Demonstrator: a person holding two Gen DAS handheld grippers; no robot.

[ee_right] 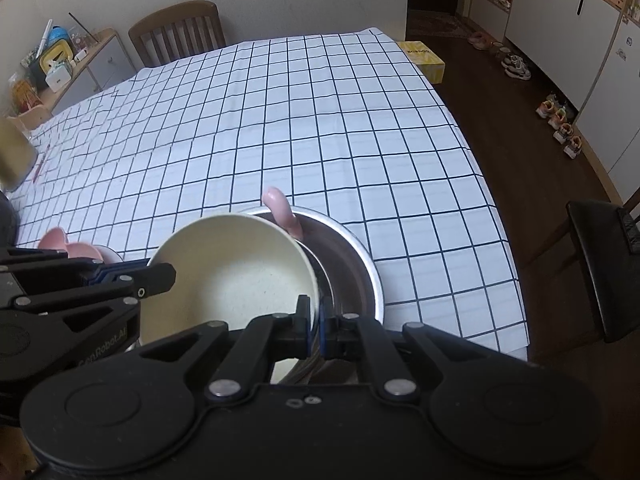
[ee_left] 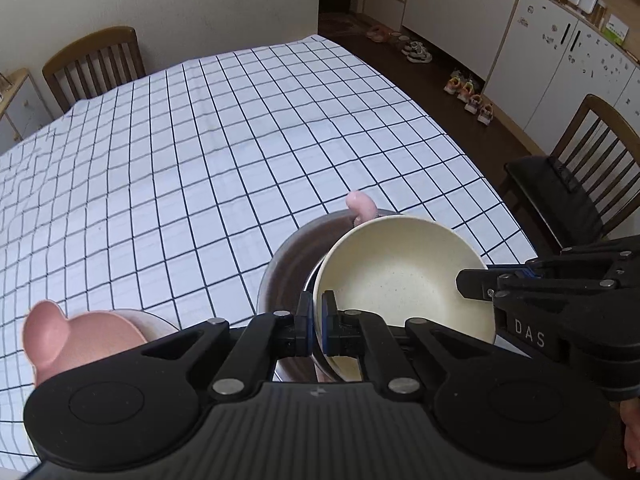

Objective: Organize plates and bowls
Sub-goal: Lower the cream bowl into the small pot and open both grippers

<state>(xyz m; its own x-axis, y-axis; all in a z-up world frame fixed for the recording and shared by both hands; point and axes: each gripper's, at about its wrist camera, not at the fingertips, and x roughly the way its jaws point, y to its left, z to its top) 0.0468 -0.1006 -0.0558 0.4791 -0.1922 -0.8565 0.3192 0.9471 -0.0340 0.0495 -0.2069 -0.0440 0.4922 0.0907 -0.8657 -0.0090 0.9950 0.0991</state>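
A cream bowl (ee_left: pixel 400 276) is held tilted over a steel bowl (ee_left: pixel 292 264) near the table's front edge. My left gripper (ee_left: pixel 318 332) is shut on the cream bowl's near-left rim. My right gripper (ee_right: pixel 316 330) is shut on the opposite rim of the cream bowl (ee_right: pixel 232 276), beside the steel bowl (ee_right: pixel 352 264); it also shows in the left wrist view (ee_left: pixel 476 286). A pink ear-shaped handle (ee_left: pixel 362 206) sticks up behind the steel bowl. A pink bowl with ears (ee_left: pixel 76 336) sits on a white dish at the left.
The table has a white checked cloth (ee_left: pixel 200 152). Wooden chairs stand at the far side (ee_left: pixel 96 60) and at the right (ee_left: pixel 588 168). A yellow box (ee_right: pixel 426 60) lies on the floor by the far corner. Shoes line the cabinets.
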